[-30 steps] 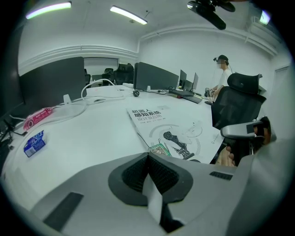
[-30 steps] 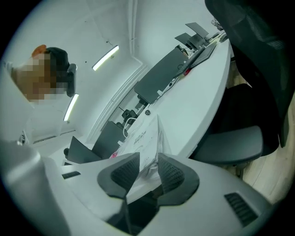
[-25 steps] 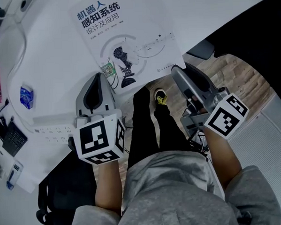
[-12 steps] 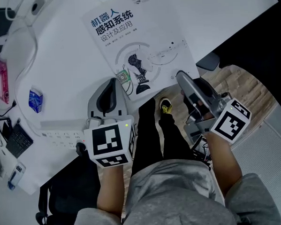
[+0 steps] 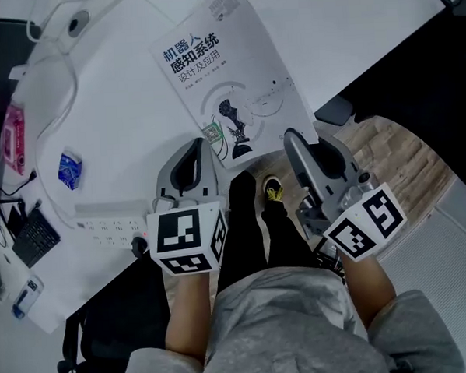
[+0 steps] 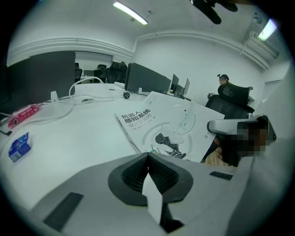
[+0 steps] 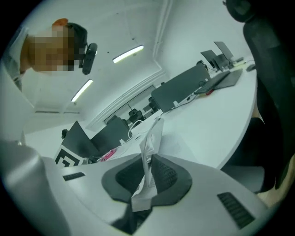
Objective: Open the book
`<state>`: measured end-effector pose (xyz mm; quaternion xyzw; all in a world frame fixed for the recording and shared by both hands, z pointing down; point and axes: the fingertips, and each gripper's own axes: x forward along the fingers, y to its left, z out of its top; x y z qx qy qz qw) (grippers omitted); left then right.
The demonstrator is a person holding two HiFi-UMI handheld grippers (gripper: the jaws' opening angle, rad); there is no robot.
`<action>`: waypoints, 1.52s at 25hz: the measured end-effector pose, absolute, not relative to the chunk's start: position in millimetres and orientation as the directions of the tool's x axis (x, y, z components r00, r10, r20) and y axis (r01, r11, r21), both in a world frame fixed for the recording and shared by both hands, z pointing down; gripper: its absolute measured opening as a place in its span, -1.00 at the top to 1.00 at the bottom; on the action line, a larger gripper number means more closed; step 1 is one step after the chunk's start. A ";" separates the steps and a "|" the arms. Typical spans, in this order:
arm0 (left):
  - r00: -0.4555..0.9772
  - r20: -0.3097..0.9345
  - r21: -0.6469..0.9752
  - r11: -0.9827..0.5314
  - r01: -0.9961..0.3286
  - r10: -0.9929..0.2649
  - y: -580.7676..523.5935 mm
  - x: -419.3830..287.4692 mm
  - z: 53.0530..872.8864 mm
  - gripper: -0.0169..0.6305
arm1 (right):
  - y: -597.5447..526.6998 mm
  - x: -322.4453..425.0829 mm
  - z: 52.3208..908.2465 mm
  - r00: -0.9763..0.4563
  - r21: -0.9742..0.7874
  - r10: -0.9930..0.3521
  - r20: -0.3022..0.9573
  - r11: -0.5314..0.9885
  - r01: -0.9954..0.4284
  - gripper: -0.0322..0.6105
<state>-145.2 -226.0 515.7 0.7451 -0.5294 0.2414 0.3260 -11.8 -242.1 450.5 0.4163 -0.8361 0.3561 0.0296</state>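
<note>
A white book (image 5: 228, 88) with blue title print lies closed on the white table (image 5: 128, 125), its lower right corner at the table's near edge. My right gripper (image 5: 293, 136) is at that corner. In the right gripper view its jaws (image 7: 148, 159) have just been closing, and a thin edge of the book's cover (image 7: 154, 133) stands pinched between the pads. My left gripper (image 5: 197, 145) rests just left of the book's near corner, shut with nothing held. In the left gripper view (image 6: 147, 156) the book (image 6: 161, 124) lies just ahead.
A white power strip (image 5: 102, 224) lies along the table's near edge. Farther left are a blue packet (image 5: 69, 171), a pink item (image 5: 12, 139) and a white cable (image 5: 56, 82). The person's dark trouser legs (image 5: 246, 212) and a shoe (image 5: 272, 189) are below the table edge.
My right gripper has risen, rolled and narrowed its jaws onto the book's edge. The left gripper has stayed beside the book's near corner.
</note>
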 end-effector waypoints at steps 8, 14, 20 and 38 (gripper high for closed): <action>0.292 0.613 0.234 -0.185 -0.955 -0.734 -214.5 -149.8 454.5 0.91 | -222.7 -55.2 401.5 -0.744 -0.407 -0.604 0.284 0.627 -0.664 0.73; 0.210 0.583 0.211 -0.103 -0.972 -0.785 -184.7 -182.4 424.7 0.91 | -202.7 -102.3 387.4 -0.809 -0.307 -0.514 0.287 0.750 -0.586 0.73; 0.158 0.566 0.212 -0.042 -0.976 -0.809 -159.6 -221.1 405.4 0.91 | -183.3 -145.4 391.9 -0.832 -0.281 -0.445 0.332 0.795 -0.538 0.73; 0.074 0.477 0.266 0.063 -0.962 -0.876 -152.3 -270.2 382.1 0.91 | -156.1 -227.2 483.1 -0.771 -0.336 -0.303 0.559 0.768 -0.545 0.73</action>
